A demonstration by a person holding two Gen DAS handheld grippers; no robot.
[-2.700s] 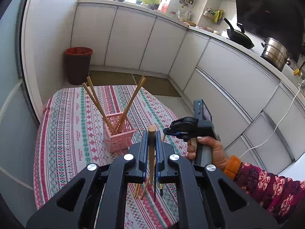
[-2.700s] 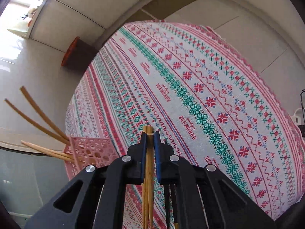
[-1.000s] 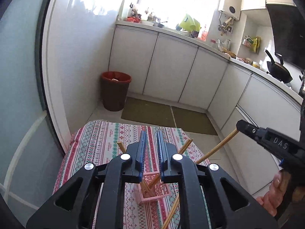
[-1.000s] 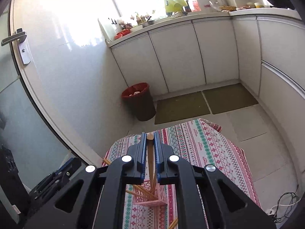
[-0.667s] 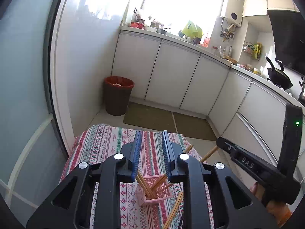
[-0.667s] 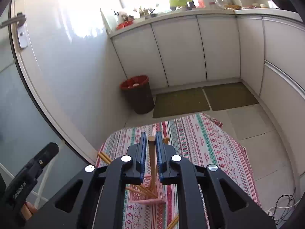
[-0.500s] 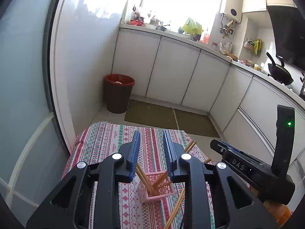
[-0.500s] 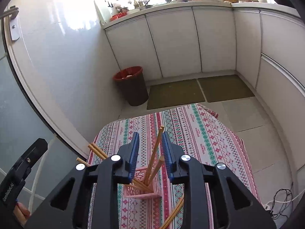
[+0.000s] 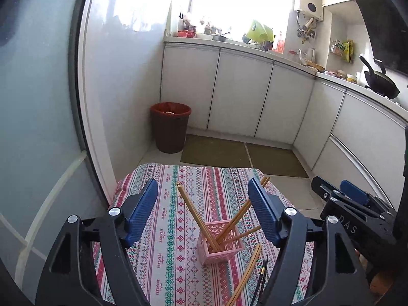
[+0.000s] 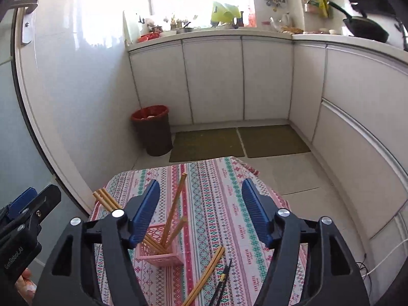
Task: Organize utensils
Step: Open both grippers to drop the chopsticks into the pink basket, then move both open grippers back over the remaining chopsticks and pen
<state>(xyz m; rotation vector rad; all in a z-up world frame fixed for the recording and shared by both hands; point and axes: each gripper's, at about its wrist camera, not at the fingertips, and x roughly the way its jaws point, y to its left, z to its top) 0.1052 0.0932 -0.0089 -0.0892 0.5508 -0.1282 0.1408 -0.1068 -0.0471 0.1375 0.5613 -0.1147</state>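
A pink lattice basket [image 9: 219, 245] stands on the patterned tablecloth [image 9: 163, 242] with several wooden chopsticks [image 9: 195, 215] leaning out of it; it also shows in the right wrist view [image 10: 159, 248]. More wooden chopsticks [image 9: 248, 270] and a black pair [image 9: 261, 279] lie flat on the cloth to the basket's right, and show in the right wrist view [image 10: 206, 272]. My left gripper [image 9: 202, 214] is wide open and empty, high above the basket. My right gripper [image 10: 200, 211] is wide open and empty too, and it shows at the right edge of the left wrist view [image 9: 352, 219].
A dark red bin [image 9: 170, 127] stands on the floor beyond the table, by the white wall. White kitchen cabinets [image 9: 239, 97] run along the back and right. Two floor mats [image 10: 239, 141] lie in front of them. A glass door [image 9: 30, 127] is on the left.
Both grippers carried chopsticks up from the cloth to the basket, let them go into it and opened wide. Both now hang empty above the table.
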